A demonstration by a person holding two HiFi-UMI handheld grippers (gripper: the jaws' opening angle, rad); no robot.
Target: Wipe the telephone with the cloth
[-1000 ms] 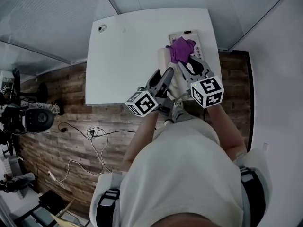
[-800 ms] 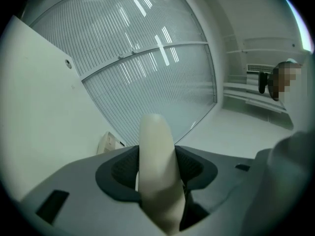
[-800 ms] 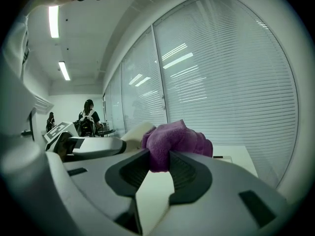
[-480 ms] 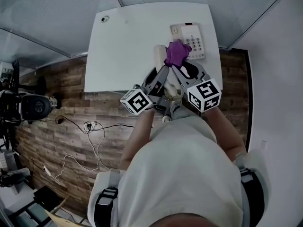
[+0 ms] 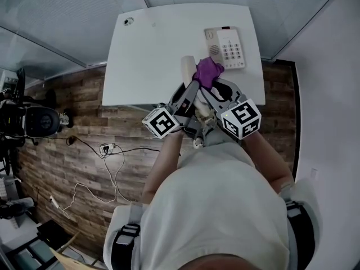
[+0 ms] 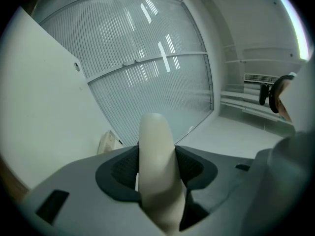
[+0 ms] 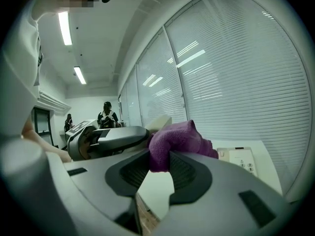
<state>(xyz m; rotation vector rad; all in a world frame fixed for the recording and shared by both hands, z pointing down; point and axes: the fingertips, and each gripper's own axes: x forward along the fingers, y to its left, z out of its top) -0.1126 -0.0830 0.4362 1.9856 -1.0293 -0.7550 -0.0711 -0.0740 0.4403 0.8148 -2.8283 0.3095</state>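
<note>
**Handset off base, cloth beside it**

Head view: telephone [image 5: 225, 48] base on the white table [image 5: 146, 49], handset [image 5: 187, 67] off the base, purple cloth [image 5: 208, 72] just beside the handset.

Left gripper view: left gripper [image 6: 156, 167] clamps the handset, jaws wide.

Right gripper view: right gripper [image 7: 160, 168] pinches the cloth.

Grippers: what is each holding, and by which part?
Left gripper clamps the cream handset across its body, one rounded end sticking past the jaws. Right gripper pinches the purple cloth by its lower fold, the bunch bulging out ahead.
</note>
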